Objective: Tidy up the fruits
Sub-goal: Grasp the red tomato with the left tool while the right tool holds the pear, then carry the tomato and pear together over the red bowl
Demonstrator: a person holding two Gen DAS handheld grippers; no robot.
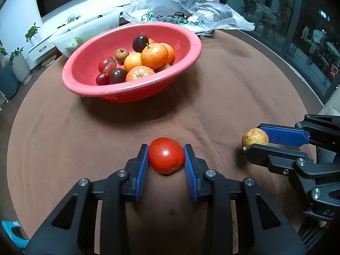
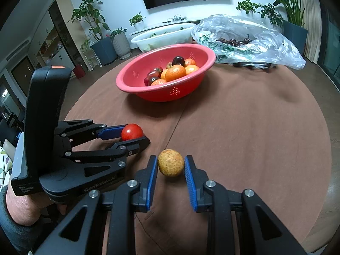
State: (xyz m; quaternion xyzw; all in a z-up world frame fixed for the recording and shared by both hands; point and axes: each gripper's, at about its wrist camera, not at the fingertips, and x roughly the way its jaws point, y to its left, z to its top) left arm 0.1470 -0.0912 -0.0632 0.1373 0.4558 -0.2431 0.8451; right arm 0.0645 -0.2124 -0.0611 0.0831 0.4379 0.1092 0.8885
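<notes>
Table: we see a round table [image 1: 233,97] under a brown cloth, and it carries everything below.
Plastic bag: a crumpled clear bag [image 1: 191,6] lies at the far edge of the table, with dark cherries [image 1: 178,15] showing inside it.
White tub: a white plastic tub [image 2: 163,35] stands at the far edge, just beside the bag and behind the colander.
Colander: we find a red plastic colander [image 1: 85,63] on the far half of the table, well apart from both grippers. It holds several tangerines [image 1: 154,55], dark red grapes [image 1: 118,75] and a small brown fruit [image 1: 121,55].
Left gripper: our left gripper [image 1: 166,156] sits low near the near edge, its blue pads pinching a red tomato [image 1: 166,155] from both sides. We cannot tell whether the tomato rests on the cloth or hangs just above it.
Right gripper: our right gripper [image 2: 171,163] is beside the left one, near the near edge, with its pads pressed against a small yellow-brown speckled fruit [image 2: 171,163]; the kind of fruit is unclear to us. We cannot tell whether it touches the cloth.
</notes>
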